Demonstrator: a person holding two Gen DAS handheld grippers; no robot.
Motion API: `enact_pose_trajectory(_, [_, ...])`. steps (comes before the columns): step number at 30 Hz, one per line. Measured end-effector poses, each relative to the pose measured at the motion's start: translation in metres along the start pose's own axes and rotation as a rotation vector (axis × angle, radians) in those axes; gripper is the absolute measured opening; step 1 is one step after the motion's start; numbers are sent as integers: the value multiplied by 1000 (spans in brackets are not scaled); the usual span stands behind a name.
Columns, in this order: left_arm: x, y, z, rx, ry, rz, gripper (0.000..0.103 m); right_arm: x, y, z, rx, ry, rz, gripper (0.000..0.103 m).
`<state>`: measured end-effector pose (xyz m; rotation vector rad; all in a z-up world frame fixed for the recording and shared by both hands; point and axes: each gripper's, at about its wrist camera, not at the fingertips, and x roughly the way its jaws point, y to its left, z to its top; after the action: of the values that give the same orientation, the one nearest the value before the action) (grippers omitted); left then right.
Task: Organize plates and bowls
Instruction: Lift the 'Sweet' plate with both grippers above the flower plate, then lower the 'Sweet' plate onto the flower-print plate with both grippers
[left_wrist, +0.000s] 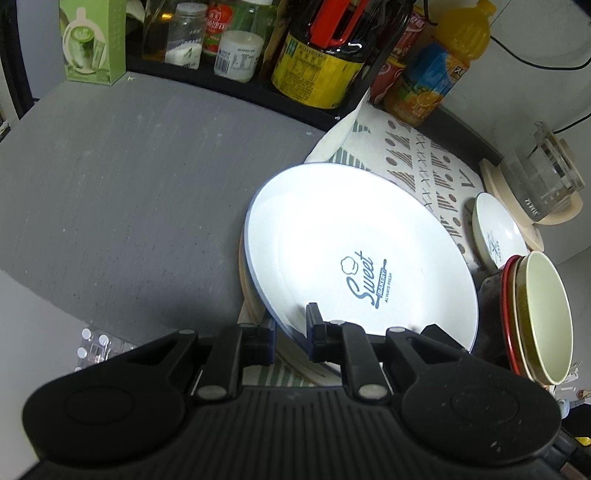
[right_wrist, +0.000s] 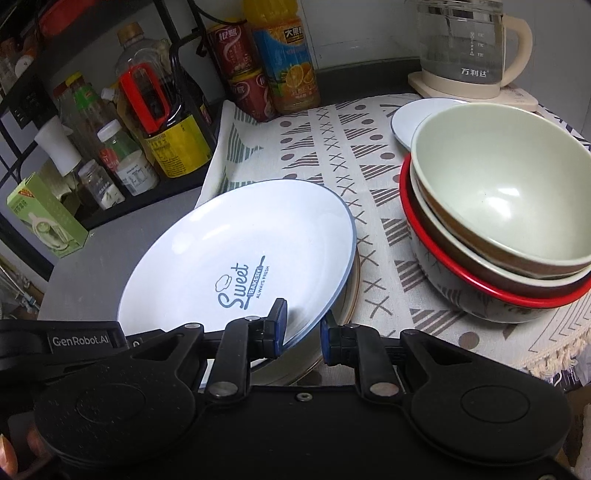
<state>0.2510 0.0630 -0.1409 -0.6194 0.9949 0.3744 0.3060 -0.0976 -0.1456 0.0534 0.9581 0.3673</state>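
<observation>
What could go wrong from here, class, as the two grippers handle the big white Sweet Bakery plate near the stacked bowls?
1. Both grippers, left and right, straddle only the near rim of the big plate, which sits tilted on another plate; it may slip or clatter down.
2. The bowl stack sits unevenly close by; a swing could topple it.
3. The bottles and glass kettle crowd the back edge.

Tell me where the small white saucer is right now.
The small white saucer lies at the back right of the patterned cloth, just behind the stacked bowls and in front of the glass kettle.
</observation>
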Motion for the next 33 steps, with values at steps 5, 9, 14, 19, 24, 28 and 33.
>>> enact_pose_trajectory(5, [5, 1, 7, 19, 42, -16, 15, 1, -5, 2, 33, 14, 12, 18])
enact_pose_trajectory(9, [6, -1, 12, 57, 78, -30, 15, 1, -7, 4, 46, 25, 24, 18])
enact_pose_trajectory(14, [5, 0, 12, 63, 99, -42, 16, -1, -7, 4, 41, 34, 24, 18])
enact_pose_trajectory(19, [5, 0, 14, 60, 141, -31, 18, 0, -5, 3, 28, 48, 23, 17])
enact_pose_trajectory(24, [4, 3, 9, 52, 152, -27, 20, -1, -4, 2, 20, 56, 25, 16])
enact_pose_trajectory(28, [6, 4, 9, 43, 159, -28, 20, -2, -4, 3, 14, 65, 20, 16])
enact_pose_trajectory(33, [10, 2, 8, 55, 163, -17, 22, 0, -4, 3, 13, 91, -18, 16])
